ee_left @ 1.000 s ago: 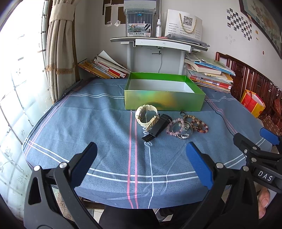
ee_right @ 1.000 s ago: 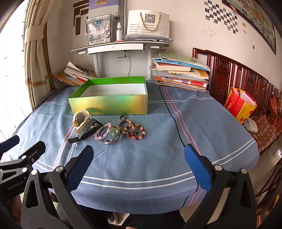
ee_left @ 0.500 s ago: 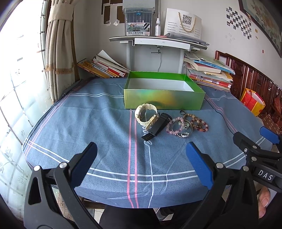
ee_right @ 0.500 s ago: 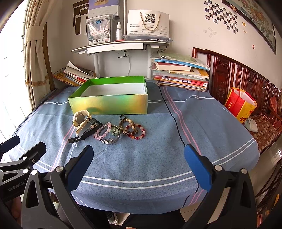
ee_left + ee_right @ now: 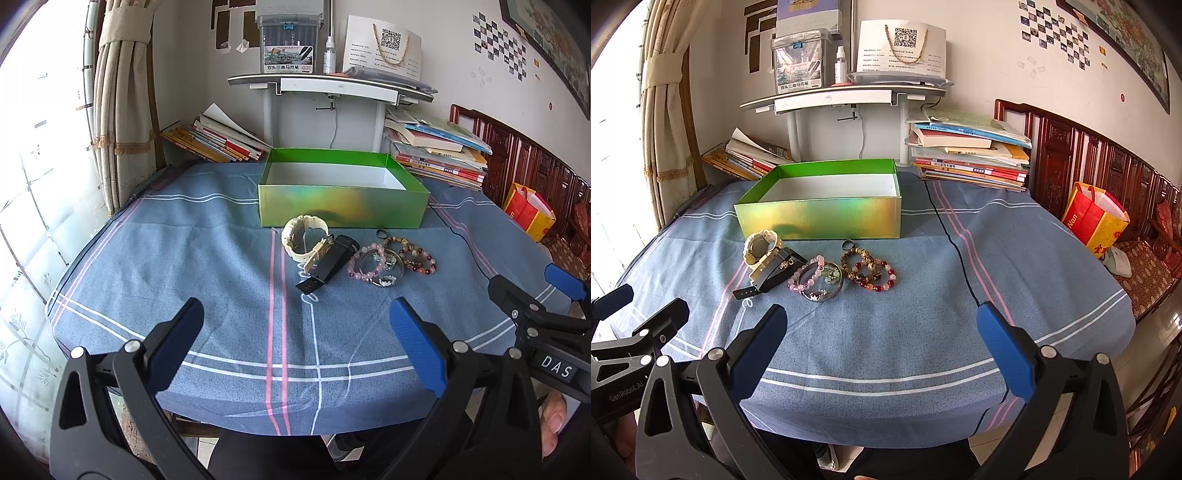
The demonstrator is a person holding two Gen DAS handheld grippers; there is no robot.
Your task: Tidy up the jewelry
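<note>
I am holding both tools back over the near edge of the table [image 5: 229, 236], and neither is carrying anything: my left gripper [image 5: 295, 339] is standing with its blue pads spread wide, and my right gripper [image 5: 881, 338] is gaping just as wide. The jewelry is lying in a short row across the middle of the table, running parallel to the near edge and just in front of the open green box [image 5: 343, 199], whose white floor is showing bare. From the left end the row is running: cream watch [image 5: 303, 240] nearest the box wall, black watch [image 5: 327, 264] leaning against it with its strap pointing diagonally toward the near edge, then the pink bead bracelet [image 5: 807, 275] overlapping a silver bangle [image 5: 827, 290], then the brown bead bracelet [image 5: 855, 264] and red bead bracelet [image 5: 877, 278], with a small dark ring [image 5: 848, 244] lying close to the box's front wall. Everything is sitting straight ahead of me and beyond both sets of fingertips. I am judging the watches to be nearer my left gripper and the brown and red beads nearer my right, so the black strap's diagonal is what I should be lining my left pads across.
</note>
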